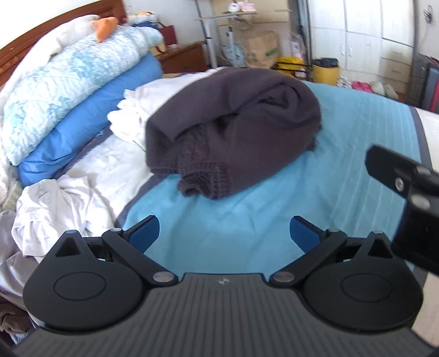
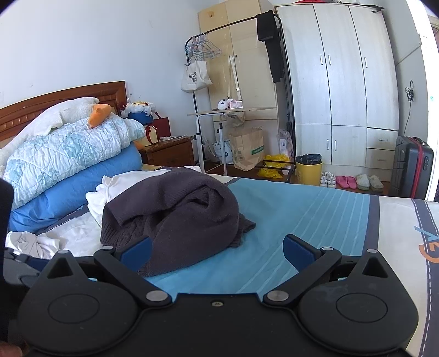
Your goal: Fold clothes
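Observation:
A dark grey knitted sweater (image 1: 233,129) lies in a crumpled heap on the light blue bedspread (image 1: 260,219), with white garments (image 1: 131,109) behind it. My left gripper (image 1: 225,236) hovers open over bare bedspread, short of the sweater's ribbed hem. Part of the other gripper's black body (image 1: 411,197) shows at the right edge. In the right wrist view the same sweater (image 2: 175,217) fills the middle, and my right gripper (image 2: 216,252) is open, its left finger (image 2: 137,252) close against the sweater's near edge. Nothing is held.
Folded quilts and a blue duvet (image 2: 71,170) are stacked at the bed's head. A crumpled white shirt (image 1: 57,206) lies at left. Beyond the bed stand a wardrobe (image 2: 337,82), clothes rack (image 2: 233,24), yellow bin (image 2: 308,171), shoes and a suitcase (image 2: 411,167).

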